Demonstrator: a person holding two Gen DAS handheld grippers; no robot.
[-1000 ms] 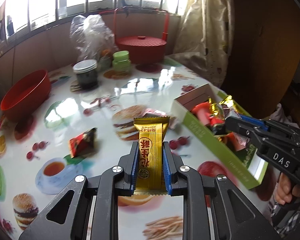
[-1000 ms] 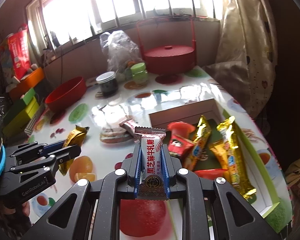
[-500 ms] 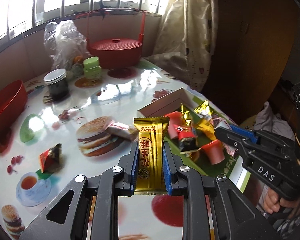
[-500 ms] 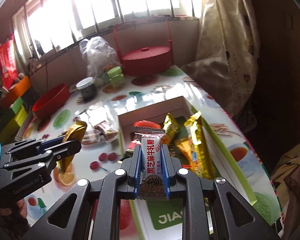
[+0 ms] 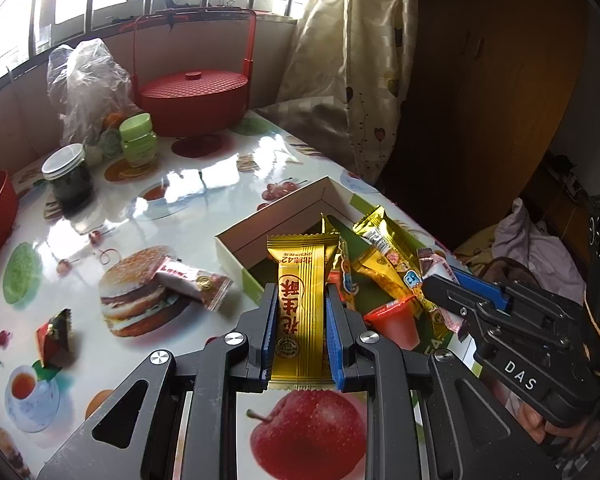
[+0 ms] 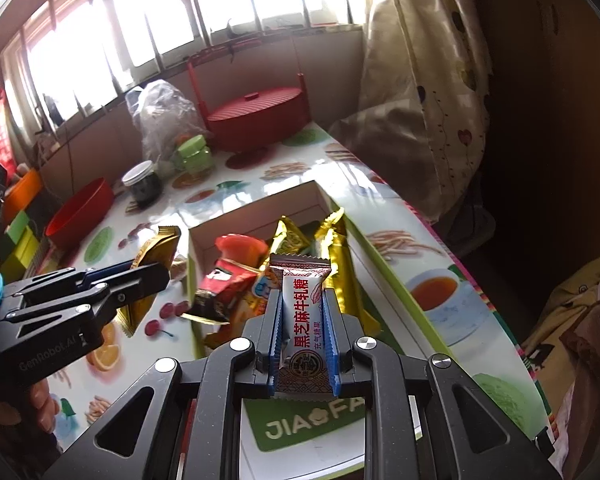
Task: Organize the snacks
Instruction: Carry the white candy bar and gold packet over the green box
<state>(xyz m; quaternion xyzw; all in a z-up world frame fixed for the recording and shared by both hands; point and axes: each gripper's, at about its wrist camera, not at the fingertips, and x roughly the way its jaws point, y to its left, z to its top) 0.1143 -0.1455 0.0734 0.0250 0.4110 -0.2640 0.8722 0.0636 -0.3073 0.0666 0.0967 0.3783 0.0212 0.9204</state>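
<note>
Both your tongs are clenched: the left gripper [image 5: 300, 316] grasps a gold foil-wrapped snack bar [image 5: 300, 308], the right gripper [image 6: 302, 334] a white nougat candy wrapper [image 6: 302, 320]. Each points lengthwise at the open green-and-white cardboard box [image 6: 384, 268]; your right is nearer, already over it.

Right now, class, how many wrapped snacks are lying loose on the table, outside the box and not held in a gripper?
2: a pink-and-white snack on the printed burger, and a red-and-black one nearer the table's left edge. Others may be out of view.
</note>
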